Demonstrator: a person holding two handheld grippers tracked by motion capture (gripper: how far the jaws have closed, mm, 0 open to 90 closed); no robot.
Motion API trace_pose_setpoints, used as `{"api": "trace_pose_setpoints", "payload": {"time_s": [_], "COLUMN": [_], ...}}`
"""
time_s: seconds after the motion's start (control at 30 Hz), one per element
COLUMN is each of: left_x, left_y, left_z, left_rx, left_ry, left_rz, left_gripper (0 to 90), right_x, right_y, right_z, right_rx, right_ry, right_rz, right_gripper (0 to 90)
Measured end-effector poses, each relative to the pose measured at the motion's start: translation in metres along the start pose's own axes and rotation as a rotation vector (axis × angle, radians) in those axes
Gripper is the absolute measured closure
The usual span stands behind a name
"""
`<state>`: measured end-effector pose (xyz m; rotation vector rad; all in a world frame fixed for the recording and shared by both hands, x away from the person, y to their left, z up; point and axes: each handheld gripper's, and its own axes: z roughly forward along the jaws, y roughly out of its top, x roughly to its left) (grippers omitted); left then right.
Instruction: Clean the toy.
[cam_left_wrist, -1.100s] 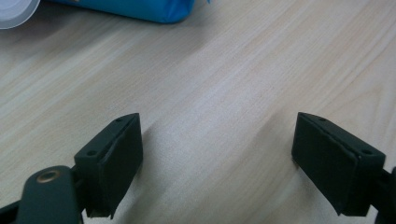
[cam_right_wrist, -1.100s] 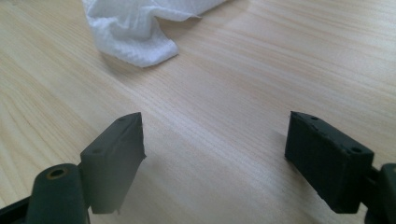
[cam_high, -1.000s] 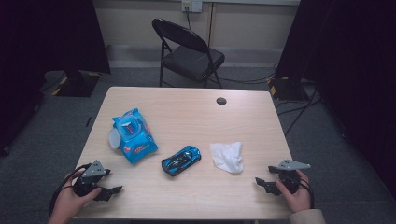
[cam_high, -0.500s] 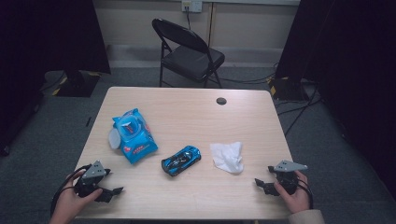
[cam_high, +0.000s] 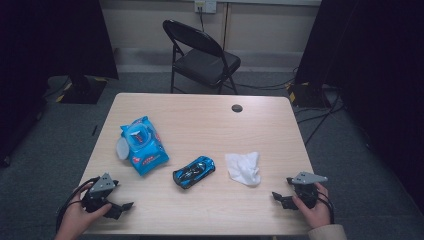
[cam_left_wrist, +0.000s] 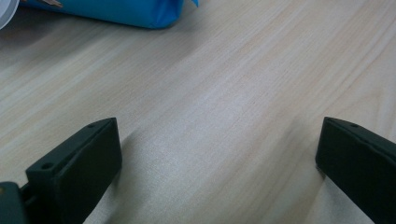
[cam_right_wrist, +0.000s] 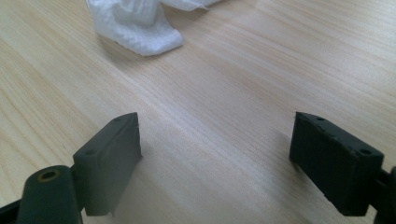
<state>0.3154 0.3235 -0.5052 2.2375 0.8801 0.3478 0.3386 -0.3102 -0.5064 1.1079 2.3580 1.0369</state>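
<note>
Left gripper: the black two-jaw left gripper (cam_high: 119, 209) sits low over the near left corner of the pale wooden table (cam_high: 200, 120), held in a hand (cam_high: 75, 220); its jaws stand spread wide with only bare wood between them.
Wipes pack: the bright blue soft plastic pack of wipes (cam_high: 143, 145), with its round white lid flap open at its left side, lies flat on the left half of the table, beyond the left gripper and apart from it; in the left gripper view its blue edge (cam_left_wrist: 116, 11) lies at the top, well beyond the jaw tips.
Toy car: the small glossy blue and black toy car (cam_high: 194, 171) stands on its wheels near the table's middle, between the pack and the tissue, touching neither.
Tissue: the crumpled white paper tissue (cam_high: 244, 168) lies right of the car, near the right gripper but clear of it; in the right gripper view it (cam_right_wrist: 135, 23) lies ahead and to the left, beyond the jaw tips.
Right gripper: the black two-jaw right gripper (cam_high: 281, 199) rests at the near right edge, held in a hand (cam_high: 312, 210); its jaws are parted wide, nothing between them.
</note>
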Motion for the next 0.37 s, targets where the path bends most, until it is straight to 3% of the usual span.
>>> {"api": "trace_pose_setpoints", "payload": {"time_s": [0.37], "left_x": [-0.0003], "left_y": [-0.0025], "left_z": [0.0], "left_rx": [-0.02], "left_ry": [-0.002], "left_rz": [-0.004], "left_gripper": [0.0], "right_x": [-0.0009], "right_y": [0.0002], "right_z": [0.0003], "right_rx": [0.001], "right_ry": [0.009], "right_rz": [-0.006], "right_gripper": [15.7]}}
